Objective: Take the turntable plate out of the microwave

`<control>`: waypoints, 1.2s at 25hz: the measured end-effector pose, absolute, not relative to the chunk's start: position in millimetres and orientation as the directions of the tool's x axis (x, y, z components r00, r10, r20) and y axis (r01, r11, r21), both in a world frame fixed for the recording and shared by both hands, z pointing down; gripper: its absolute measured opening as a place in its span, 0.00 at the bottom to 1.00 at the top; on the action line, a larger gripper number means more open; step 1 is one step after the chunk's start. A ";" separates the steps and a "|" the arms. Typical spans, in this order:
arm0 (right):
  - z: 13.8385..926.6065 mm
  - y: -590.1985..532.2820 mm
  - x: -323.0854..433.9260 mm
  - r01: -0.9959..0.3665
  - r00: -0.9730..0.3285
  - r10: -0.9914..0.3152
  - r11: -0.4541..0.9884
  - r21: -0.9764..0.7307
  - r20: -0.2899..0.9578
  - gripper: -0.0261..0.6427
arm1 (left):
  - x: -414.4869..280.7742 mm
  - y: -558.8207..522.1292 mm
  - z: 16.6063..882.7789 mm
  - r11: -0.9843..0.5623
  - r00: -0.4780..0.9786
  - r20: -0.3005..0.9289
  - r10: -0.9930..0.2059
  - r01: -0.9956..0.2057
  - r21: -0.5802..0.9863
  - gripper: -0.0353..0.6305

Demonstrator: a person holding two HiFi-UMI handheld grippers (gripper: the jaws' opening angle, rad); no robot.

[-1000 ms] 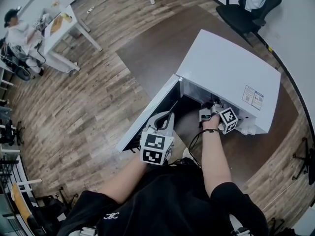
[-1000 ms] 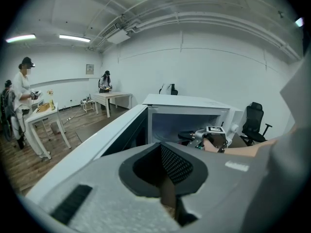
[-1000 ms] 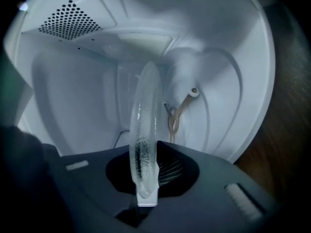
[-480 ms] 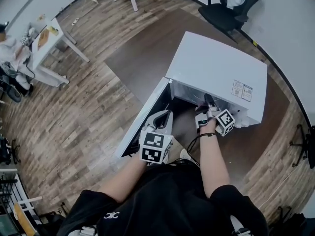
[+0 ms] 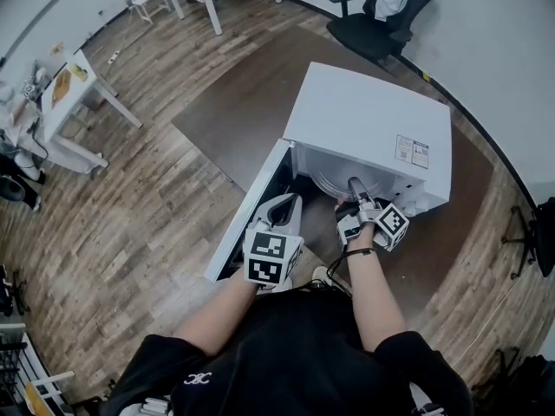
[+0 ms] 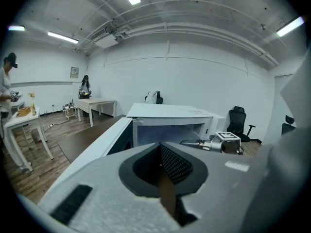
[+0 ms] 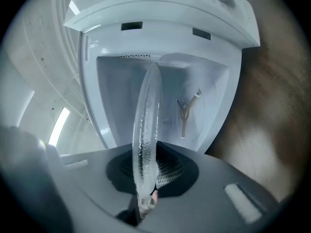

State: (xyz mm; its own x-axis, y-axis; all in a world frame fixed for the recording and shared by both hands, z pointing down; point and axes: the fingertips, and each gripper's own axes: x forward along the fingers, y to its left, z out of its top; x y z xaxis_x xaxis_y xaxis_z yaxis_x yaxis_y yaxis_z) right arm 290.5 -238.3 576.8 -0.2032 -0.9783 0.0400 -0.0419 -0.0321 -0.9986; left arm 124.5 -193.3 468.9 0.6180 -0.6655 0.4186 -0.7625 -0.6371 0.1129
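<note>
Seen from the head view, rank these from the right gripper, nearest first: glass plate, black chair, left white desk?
1. Glass plate: held in the right gripper.
2. Black chair: top, behind the microwave.
3. White desk: far left.

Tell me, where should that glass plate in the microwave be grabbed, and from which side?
Grip the turntable plate by its near rim, coming in through the open front of the microwave. It is wide and flat, so only the thin edge fits a gripper; the right gripper pinches that rim edge-on.

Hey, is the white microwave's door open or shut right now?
Open: the white door swings wide from the white microwave, baring its cavity.
</note>
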 end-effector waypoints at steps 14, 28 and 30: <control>552.3 -144.9 241.8 0.008 -0.240 -0.971 -0.005 -1.000 0.003 0.10 | 125.2 -163.5 472.0 -0.730 0.712 0.383 -0.588 -0.672 0.126 0.07; 532.4 -86.3 253.0 -0.006 -0.142 -0.988 0.053 -0.999 -0.052 0.10 | 125.3 -139.7 474.0 -0.763 0.751 0.360 -0.554 -0.630 0.141 0.07; 530.7 -82.3 254.3 -0.010 -0.137 -0.989 0.055 -0.998 -0.053 0.10 | 126.3 -136.9 475.2 -0.766 0.754 0.359 -0.550 -0.627 0.144 0.07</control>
